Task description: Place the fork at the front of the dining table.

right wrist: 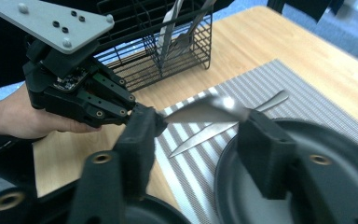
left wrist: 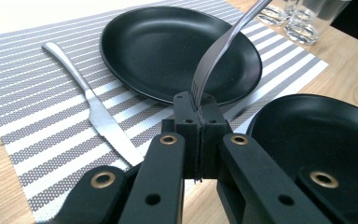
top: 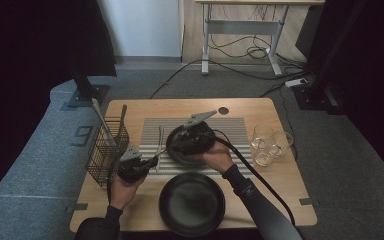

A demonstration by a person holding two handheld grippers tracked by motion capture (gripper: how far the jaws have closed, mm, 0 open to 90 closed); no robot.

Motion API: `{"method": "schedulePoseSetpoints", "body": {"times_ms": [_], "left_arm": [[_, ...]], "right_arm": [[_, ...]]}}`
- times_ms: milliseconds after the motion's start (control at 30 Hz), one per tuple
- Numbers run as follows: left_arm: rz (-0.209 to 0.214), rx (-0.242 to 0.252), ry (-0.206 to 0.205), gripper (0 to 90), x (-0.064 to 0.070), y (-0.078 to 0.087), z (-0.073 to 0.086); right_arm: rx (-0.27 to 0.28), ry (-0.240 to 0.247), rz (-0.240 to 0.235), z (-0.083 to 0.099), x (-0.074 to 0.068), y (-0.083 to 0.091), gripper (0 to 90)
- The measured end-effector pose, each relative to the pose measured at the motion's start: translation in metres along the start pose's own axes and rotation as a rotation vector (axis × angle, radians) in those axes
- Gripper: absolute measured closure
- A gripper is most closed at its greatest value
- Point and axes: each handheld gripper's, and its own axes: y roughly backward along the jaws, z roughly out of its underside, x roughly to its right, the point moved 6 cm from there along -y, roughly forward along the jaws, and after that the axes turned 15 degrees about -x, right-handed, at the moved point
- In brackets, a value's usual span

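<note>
My left gripper point(top: 154, 161) point(left wrist: 198, 105) is shut on the tines of a silver fork point(left wrist: 223, 44), whose handle rises away to the upper right. In the right gripper view the same fork point(right wrist: 205, 109) reaches from the left gripper point(right wrist: 142, 119) across to my right gripper point(right wrist: 200, 135). The right gripper's jaws stand wide apart, one on either side of the fork handle. The right gripper point(top: 174, 145) hovers over a black plate point(top: 177, 156) point(left wrist: 168, 46) on the striped placemat point(top: 230, 130). A knife point(top: 159, 145) point(left wrist: 98, 112) point(right wrist: 214, 133) lies on the mat beside that plate.
A second black plate point(top: 192, 202) point(left wrist: 317, 135) sits at the table's near edge. A black wire basket point(top: 107, 147) point(right wrist: 168, 42) holding cutlery stands at the left. Clear glasses point(top: 267, 142) point(left wrist: 303, 18) are at the right.
</note>
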Motion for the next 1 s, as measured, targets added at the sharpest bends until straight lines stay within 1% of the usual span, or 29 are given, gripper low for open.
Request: {"method": "schedulePoseSetpoints", "body": {"times_ms": [33,100,167,200,267,367,467,500,567,667,733,800,833,867,933,1000], "left_arm": [[-0.011,-0.002,-0.001,89.4,0.0,0.0,0.0],[-0.027,-0.008,-0.003,89.4,0.001,-0.001,0.0],[-0.045,-0.011,-0.009,89.4,0.002,-0.002,0.0],[-0.052,-0.011,-0.013,89.3,0.003,-0.002,0.0],[-0.064,-0.013,-0.021,89.4,0.005,-0.003,0.0],[-0.077,-0.015,-0.029,89.4,0.008,-0.005,-0.001],[-0.09,-0.023,-0.041,89.4,0.011,-0.007,-0.001],[-0.092,-0.028,-0.045,89.4,0.012,-0.009,-0.001],[-0.097,-0.032,-0.051,89.4,0.013,-0.011,0.0],[-0.096,-0.034,-0.049,89.3,0.014,-0.012,0.0],[-0.098,-0.033,-0.05,89.4,0.015,-0.012,-0.001],[-0.092,-0.029,-0.051,89.4,0.016,-0.013,-0.001],[-0.097,-0.031,-0.055,89.3,0.017,-0.014,-0.001],[-0.102,-0.035,-0.056,89.3,0.018,-0.014,-0.001],[-0.095,-0.031,-0.049,89.3,0.017,-0.015,0.0],[-0.102,-0.032,-0.05,89.3,0.017,-0.015,0.0]], "right_arm": [[0.0,-0.006,-0.012,0.001,0.0,-0.002,43.1],[0.001,-0.037,-0.049,0.002,-0.002,-0.007,43.1],[0.013,-0.063,-0.091,0.004,-0.003,-0.011,43.2],[0.014,-0.097,-0.105,0.007,-0.003,-0.016,43.6],[0.014,-0.101,-0.105,0.008,-0.003,-0.018,44.2],[0.021,-0.114,-0.096,0.015,-0.004,-0.024,47.5],[0.035,-0.126,-0.106,0.02,-0.006,-0.029,55.0],[0.04,-0.123,-0.098,0.023,-0.008,-0.032,59.8],[0.044,-0.123,-0.098,0.024,-0.008,-0.033,60.9],[0.061,-0.14,-0.085,0.027,-0.009,-0.036,66.3],[0.071,-0.155,-0.084,0.029,-0.007,-0.037,68.5],[0.081,-0.168,-0.092,0.03,-0.007,-0.039,70.0],[0.081,-0.17,-0.095,0.031,-0.007,-0.041,70.0],[0.081,-0.171,-0.092,0.032,-0.008,-0.043,70.8],[0.09,-0.182,-0.083,0.032,-0.007,-0.045,72.3],[0.095,-0.188,-0.081,0.033,-0.007,-0.046,73.4]]}}
